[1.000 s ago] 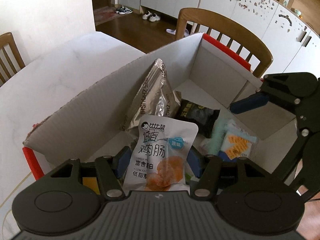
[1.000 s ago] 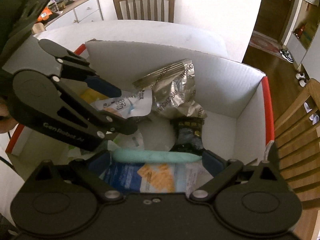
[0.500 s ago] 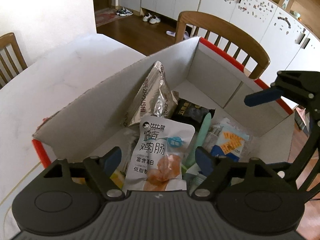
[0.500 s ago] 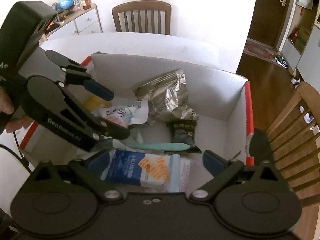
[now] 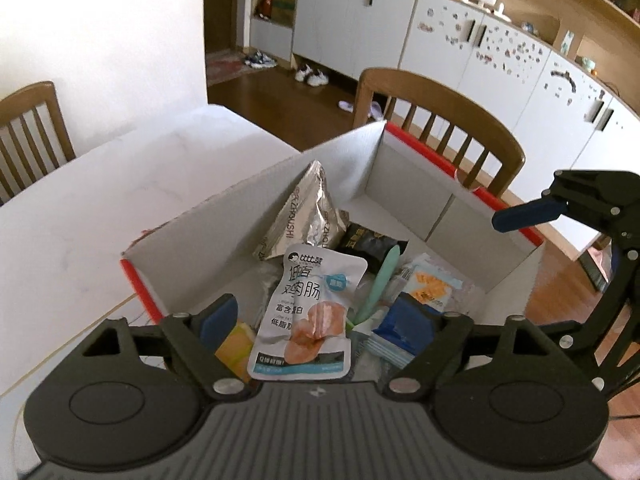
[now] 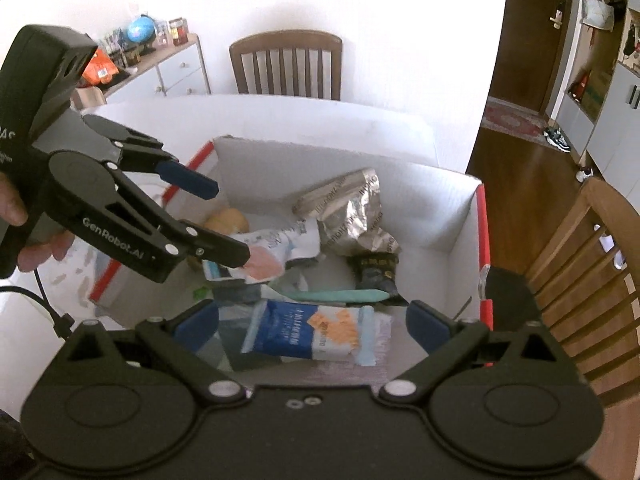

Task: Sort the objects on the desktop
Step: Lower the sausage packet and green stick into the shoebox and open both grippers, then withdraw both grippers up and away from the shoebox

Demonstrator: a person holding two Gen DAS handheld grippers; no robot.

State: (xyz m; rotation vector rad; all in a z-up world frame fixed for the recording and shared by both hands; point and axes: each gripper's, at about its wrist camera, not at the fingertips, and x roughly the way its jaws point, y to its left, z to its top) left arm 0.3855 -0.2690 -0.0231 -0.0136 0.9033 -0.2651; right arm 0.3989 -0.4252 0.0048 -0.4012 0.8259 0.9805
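Both claws point steeply downward, side by side. The left claw point(image 5: 320, 312) has just been opening; its jaws stand wide, gripping nothing. The right claw point(image 6: 316, 320) is spread wide too, empty. A hand point(image 6: 24, 224) grips the left handle

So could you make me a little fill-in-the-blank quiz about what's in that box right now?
1. The snacks lie inside a white cardboard ____ with red edges.
2. The silver foil bag leans against the box's ____.
3. The jaws of the left gripper are ____, with nothing pinched between them.
4. The long thin stick beside the blue packet is ____ in colour.

Missing words: box; wall; open; green
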